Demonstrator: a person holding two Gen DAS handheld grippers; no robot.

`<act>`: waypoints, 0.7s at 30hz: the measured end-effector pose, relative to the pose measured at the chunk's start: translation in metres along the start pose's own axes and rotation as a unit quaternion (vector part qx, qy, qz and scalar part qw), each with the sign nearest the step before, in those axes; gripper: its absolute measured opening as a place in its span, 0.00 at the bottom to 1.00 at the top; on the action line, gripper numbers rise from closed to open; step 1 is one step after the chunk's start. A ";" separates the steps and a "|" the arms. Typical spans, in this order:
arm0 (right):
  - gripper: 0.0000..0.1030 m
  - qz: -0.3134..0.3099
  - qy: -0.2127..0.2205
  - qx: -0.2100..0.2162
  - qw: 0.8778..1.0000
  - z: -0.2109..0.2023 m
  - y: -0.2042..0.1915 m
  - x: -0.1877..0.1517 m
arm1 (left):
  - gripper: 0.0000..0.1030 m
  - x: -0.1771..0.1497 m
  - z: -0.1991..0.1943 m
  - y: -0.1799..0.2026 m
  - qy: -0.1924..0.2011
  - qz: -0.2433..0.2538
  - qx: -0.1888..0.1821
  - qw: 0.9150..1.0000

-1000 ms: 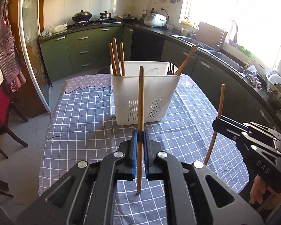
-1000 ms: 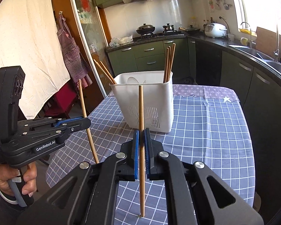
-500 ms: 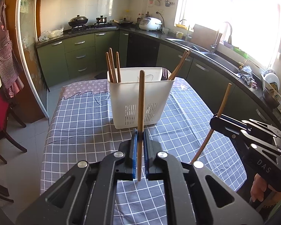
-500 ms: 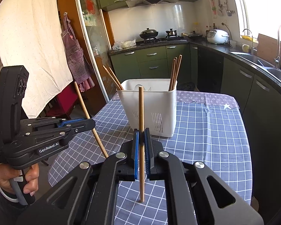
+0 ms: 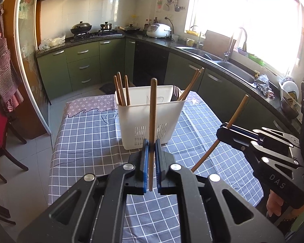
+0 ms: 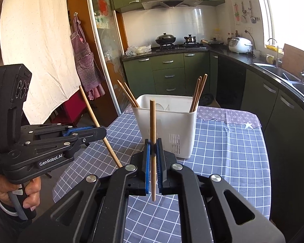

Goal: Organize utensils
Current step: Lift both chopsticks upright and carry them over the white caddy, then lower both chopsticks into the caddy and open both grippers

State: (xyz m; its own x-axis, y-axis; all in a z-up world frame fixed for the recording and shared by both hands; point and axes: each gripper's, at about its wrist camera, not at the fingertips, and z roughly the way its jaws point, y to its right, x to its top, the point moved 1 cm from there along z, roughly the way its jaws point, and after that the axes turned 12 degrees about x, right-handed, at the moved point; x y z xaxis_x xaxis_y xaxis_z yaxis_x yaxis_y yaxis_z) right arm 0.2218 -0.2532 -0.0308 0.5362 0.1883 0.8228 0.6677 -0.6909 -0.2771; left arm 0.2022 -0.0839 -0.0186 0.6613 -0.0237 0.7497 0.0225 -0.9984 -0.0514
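Observation:
A white utensil holder (image 5: 151, 119) (image 6: 168, 125) stands mid-table with several wooden chopsticks leaning in its two end corners. My left gripper (image 5: 150, 146) is shut on one wooden chopstick (image 5: 152, 109), held upright in front of the holder. My right gripper (image 6: 153, 148) is shut on another chopstick (image 6: 152, 121), also upright and short of the holder. Each gripper appears in the other's view: the right one (image 5: 223, 129) with its slanted chopstick (image 5: 238, 109), the left one (image 6: 100, 130) with its chopstick (image 6: 89, 107). Both chopsticks hang above the cloth.
The table carries a blue-and-white checked cloth (image 5: 87, 141) (image 6: 233, 151). Green kitchen cabinets (image 5: 81, 66) and a sink counter (image 6: 283, 75) run behind and to the right. A red chair (image 5: 0, 133) stands left of the table. A hand (image 6: 28, 194) grips the left handle.
Both grippers have lifted their chopsticks, whose lower tips now sit higher above the cloth. The right gripper's chopstick, upright a second ago, now slants in the left wrist view.

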 end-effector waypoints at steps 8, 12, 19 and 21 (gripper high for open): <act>0.06 -0.033 0.042 -0.002 0.999 -0.025 -0.015 0.052 | 0.06 0.043 -0.029 -0.001 0.038 0.010 -0.011 0.999; 0.06 -0.043 0.061 -0.003 0.997 -0.035 -0.019 0.085 | 0.06 0.072 -0.047 -0.001 0.063 0.008 -0.024 0.998; 0.06 -0.056 0.096 -0.015 0.994 -0.043 -0.020 0.141 | 0.06 0.125 -0.063 -0.005 0.107 0.000 -0.017 0.994; 0.06 -0.056 0.108 -0.021 0.992 -0.044 -0.017 0.157 | 0.06 0.139 -0.062 -0.004 0.120 0.001 -0.008 0.993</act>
State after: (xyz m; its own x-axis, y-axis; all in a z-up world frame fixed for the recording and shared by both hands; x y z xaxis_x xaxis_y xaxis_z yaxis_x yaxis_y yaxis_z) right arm 0.2719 -0.2424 0.1248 0.3343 0.1152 0.9354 0.6920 -0.7038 -0.1606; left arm 0.2479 -0.0866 0.1265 0.4637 -0.0341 0.8854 0.0080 -0.9991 -0.0427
